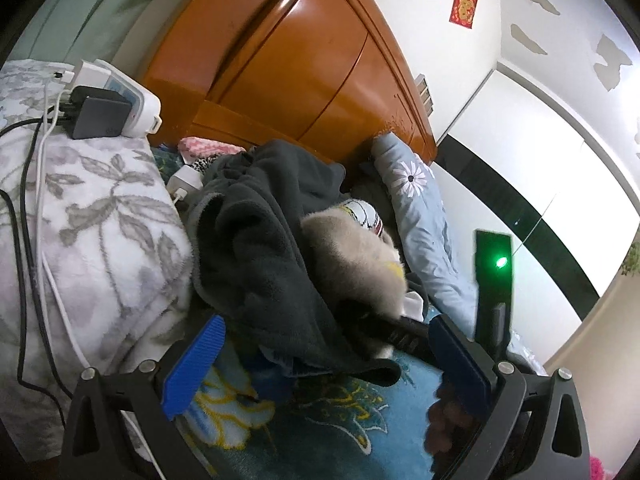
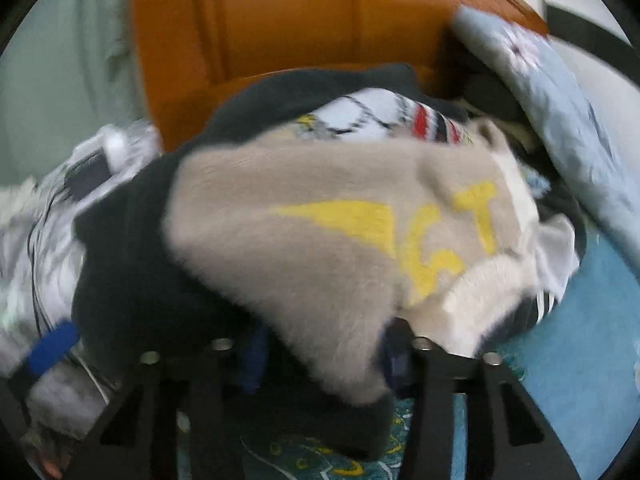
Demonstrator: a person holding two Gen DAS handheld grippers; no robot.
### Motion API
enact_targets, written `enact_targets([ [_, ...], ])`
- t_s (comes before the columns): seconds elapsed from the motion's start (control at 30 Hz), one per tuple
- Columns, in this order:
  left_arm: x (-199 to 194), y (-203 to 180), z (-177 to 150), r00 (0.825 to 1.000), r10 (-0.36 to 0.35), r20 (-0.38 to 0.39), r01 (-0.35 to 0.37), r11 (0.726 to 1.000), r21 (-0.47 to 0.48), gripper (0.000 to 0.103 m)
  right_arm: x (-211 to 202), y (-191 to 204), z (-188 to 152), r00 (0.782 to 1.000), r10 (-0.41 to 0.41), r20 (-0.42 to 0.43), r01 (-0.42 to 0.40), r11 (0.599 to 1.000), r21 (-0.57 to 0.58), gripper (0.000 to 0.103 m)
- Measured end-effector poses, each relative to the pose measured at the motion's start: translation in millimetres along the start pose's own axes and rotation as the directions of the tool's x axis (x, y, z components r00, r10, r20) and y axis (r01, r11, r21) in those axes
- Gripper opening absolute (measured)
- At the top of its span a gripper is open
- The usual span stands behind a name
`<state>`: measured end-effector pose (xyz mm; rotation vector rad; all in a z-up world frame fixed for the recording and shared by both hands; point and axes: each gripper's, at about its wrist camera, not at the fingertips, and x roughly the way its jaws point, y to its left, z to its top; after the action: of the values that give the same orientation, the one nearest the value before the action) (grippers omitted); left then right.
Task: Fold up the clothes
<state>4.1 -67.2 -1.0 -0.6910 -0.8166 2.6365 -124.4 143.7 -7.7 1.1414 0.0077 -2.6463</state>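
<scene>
Clothes: one dark fleece (image 1: 256, 248), one beige sweater (image 2: 304, 248); left jaws wide, right jaws gripping sweater.

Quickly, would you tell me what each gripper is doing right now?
Left gripper: open, holding nothing.
Right gripper: shut on the beige sweater.

Clothes pile (image 1: 256, 240) heaped against the wooden headboard (image 1: 288, 60), cables (image 1: 40, 208) and charger (image 1: 100, 116) crowding the left edge – bare blue blanket (image 1: 320, 412) open in front.
</scene>
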Motion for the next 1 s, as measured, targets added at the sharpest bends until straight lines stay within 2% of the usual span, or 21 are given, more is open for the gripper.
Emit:
enact_targets([
  [0.07,0,0,0,1.0,0.001,-0.004,-0.001,1.0,0.005,0.103,-9,-9,4,1.0,-0.001,0.019,0.0,0.999,0.046,0.025],
  [0.2,1,-6,-4,1.0,-0.018,-0.025,0.019,1.0,0.019,0.103,-50,-28,9,0.996,-0.05,0.078,0.041,0.993,0.111,0.019],
  [0.27,3,-12,-7,0.998,-0.034,-0.046,0.036,0.999,0.034,0.103,-84,-49,11,0.989,-0.078,0.127,0.055,0.984,0.171,0.017],
  [0.37,6,-26,-13,0.993,-0.083,-0.079,0.087,0.994,0.06,0.103,-143,-78,7,0.966,-0.138,0.217,0.086,0.969,0.233,0.016],
  [0.47,11,-44,-22,0.988,-0.111,-0.11,0.122,0.988,0.097,0.103,-194,-107,-7,0.938,-0.225,0.263,0.148,0.948,0.281,0.016],
  [0.6,18,-71,-39,0.976,-0.131,-0.174,0.159,0.974,0.161,0.103,-253,-147,-52,0.909,-0.32,0.268,0.212,0.907,0.364,0.015],
  [0.73,20,-100,-55,0.961,-0.154,-0.229,0.208,0.95,0.231,0.103,-306,-176,-114,0.881,-0.404,0.245,0.271,0.857,0.437,0.015],
  [0.87,21,-129,-73,0.941,-0.185,-0.283,0.269,0.917,0.295,0.103,-363,-207,-184,0.835,-0.515,0.196,0.363,0.781,0.508,0.015],
  [0.93,23,-144,-85,0.916,-0.22,-0.336,0.324,0.9,0.293,0.103,-391,-224,-221,0.807,-0.567,0.164,0.399,0.728,0.557,0.015],
  [1.0,26,-160,-97,0.884,-0.257,-0.391,0.379,0.883,0.276,0.103,-418,-240,-259,0.769,-0.626,0.133,0.445,0.672,0.592,0.015],
])
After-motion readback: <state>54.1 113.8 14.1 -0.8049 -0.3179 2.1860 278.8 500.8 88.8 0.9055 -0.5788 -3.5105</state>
